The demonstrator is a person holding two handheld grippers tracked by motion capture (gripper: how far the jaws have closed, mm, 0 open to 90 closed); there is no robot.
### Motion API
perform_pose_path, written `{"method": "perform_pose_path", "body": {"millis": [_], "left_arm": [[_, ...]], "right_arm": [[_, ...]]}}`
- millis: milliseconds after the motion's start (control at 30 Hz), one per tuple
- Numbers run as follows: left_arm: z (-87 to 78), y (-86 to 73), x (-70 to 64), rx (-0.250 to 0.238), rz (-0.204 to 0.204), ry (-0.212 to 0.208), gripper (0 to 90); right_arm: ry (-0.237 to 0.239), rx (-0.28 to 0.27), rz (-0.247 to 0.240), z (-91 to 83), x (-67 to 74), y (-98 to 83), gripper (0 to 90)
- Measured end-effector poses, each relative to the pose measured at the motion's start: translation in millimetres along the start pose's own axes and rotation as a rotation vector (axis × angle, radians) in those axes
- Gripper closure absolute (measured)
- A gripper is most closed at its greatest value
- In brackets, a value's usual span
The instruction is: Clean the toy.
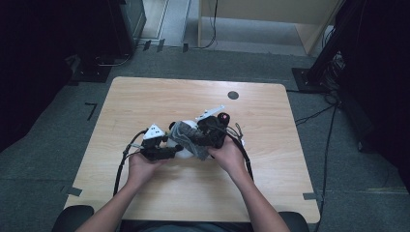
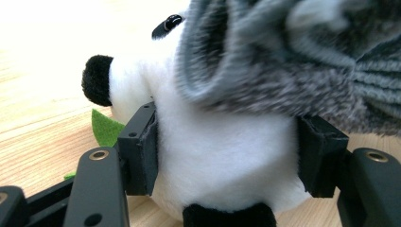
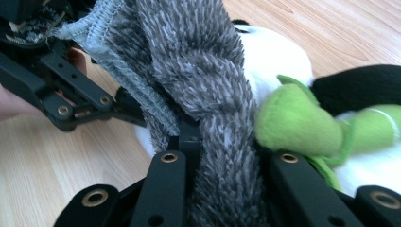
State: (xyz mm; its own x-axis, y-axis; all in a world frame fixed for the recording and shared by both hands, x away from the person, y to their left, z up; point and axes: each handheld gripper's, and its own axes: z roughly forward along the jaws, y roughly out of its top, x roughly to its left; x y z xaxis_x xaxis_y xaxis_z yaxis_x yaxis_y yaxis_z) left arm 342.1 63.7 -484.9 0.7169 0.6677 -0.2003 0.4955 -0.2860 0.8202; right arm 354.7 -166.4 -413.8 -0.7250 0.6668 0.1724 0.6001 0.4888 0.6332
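The left gripper [image 2: 227,156] has its jaws pinching the white body of a plush panda [image 2: 222,156] from both sides. The right gripper [image 3: 227,189] has its jaws pressed tight on a twisted grey fuzzy cloth [image 3: 208,94] that drapes over the panda's head and back. A green plush piece [image 3: 298,123] sits just beside the cloth. The panda lies near the middle of the wooden table [image 1: 145,96], between both hands

Both grippers [image 1: 162,152] [image 1: 205,137] clamped, hands adjacent
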Motion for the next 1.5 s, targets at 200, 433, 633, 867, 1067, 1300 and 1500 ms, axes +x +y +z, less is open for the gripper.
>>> {"method": "perform_pose_path", "body": {"millis": [200,433,633,867,1067,1300,1500], "left_arm": [[1.6,1.5,1.2,0.005,0.000,-0.005,35.5],[2.6,3.3,5.5,0.004,-0.041,-0.021,35.5],[4.2,3.6,3.3,-0.008,-0.028,-0.016,35.4],[4.4,3.4,2.9,-0.007,-0.029,-0.014,35.3],[3.9,3.1,2.7,0.001,-0.016,-0.014,34.4],[4.5,3.1,2.9,-0.003,-0.006,-0.012,33.5],[4.6,3.2,3.3,-0.002,-0.009,-0.014,33.1]], "right_arm": [[-0.047,0.004,-0.031,-10.3,-2.0,-2.8,76.6],[-0.131,-0.031,0.012,-34.8,-16.0,-7.5,76.6],[-0.116,-0.072,0.100,-46.6,-37.9,-19.0,76.2],[-0.123,-0.137,0.137,-62.2,-42.0,-18.0,77.0],[-0.088,-0.220,0.123,-89.1,-32.4,-12.1,77.0],[-0.058,-0.240,0.153,-120.1,-26.0,-20.8,76.9],[0.041,-0.195,0.189,-109.4,-25.1,-33.1,76.9]]}}
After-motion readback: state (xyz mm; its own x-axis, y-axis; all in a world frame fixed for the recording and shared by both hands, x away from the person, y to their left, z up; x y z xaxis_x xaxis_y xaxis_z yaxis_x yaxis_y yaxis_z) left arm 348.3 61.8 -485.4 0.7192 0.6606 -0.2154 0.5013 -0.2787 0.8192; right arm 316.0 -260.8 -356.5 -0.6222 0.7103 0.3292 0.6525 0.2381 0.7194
